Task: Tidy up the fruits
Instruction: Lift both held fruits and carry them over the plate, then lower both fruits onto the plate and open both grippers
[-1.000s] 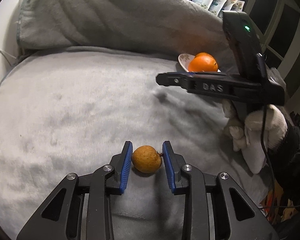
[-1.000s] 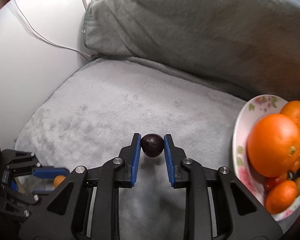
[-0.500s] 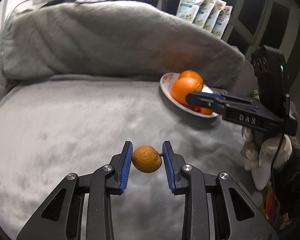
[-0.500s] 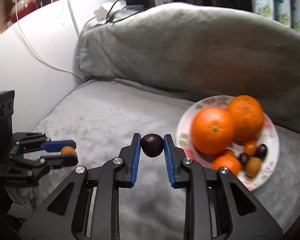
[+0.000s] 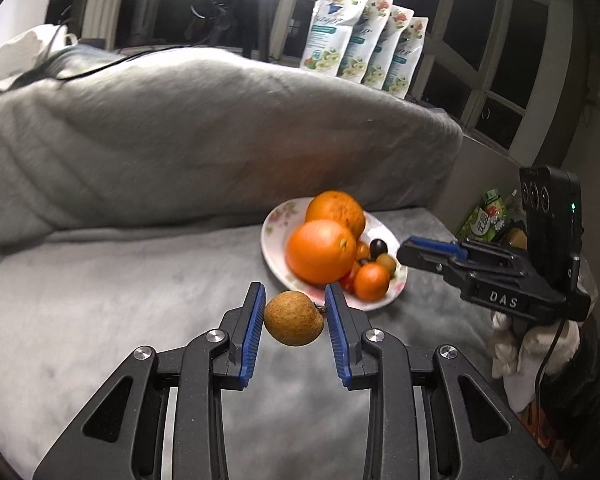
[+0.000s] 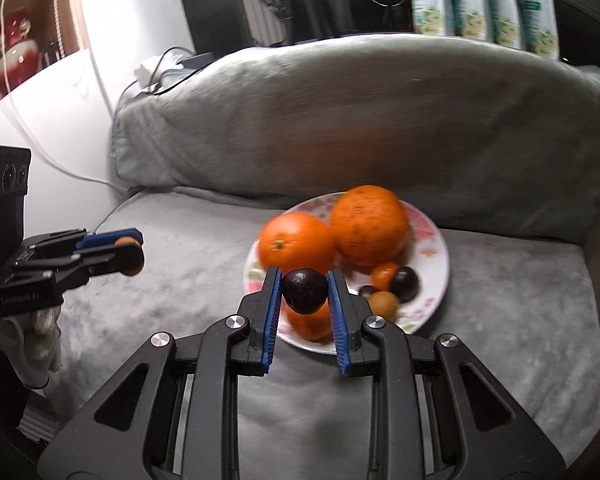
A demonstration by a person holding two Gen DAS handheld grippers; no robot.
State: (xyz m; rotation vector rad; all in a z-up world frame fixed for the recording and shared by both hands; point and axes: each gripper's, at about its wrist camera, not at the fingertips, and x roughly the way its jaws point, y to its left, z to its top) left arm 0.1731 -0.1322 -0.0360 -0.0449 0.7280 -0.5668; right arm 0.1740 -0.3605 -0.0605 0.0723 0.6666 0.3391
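My left gripper [image 5: 294,316] is shut on a small round brown fruit [image 5: 293,323], held above the grey blanket just in front of the floral plate [image 5: 274,258]. My right gripper [image 6: 304,292] is shut on a dark purple fruit [image 6: 304,290], held over the near rim of the same plate [image 6: 432,280]. The plate holds two large oranges [image 6: 296,244], small orange fruits, a dark fruit [image 6: 405,283] and a brown one [image 6: 384,304]. The left gripper also shows in the right wrist view [image 6: 128,256]; the right gripper also shows in the left wrist view [image 5: 428,252].
A grey blanket [image 5: 120,300] covers the seat, with a thick grey cushion [image 5: 200,132] behind it. Several refill pouches [image 5: 364,52] stand on the sill behind. A white wall and cable [image 6: 60,160] are at the left. The seat drops off at the right edge.
Both grippers have lifted and moved toward the plate, each still holding its fruit. The plate now sits close in front of both.
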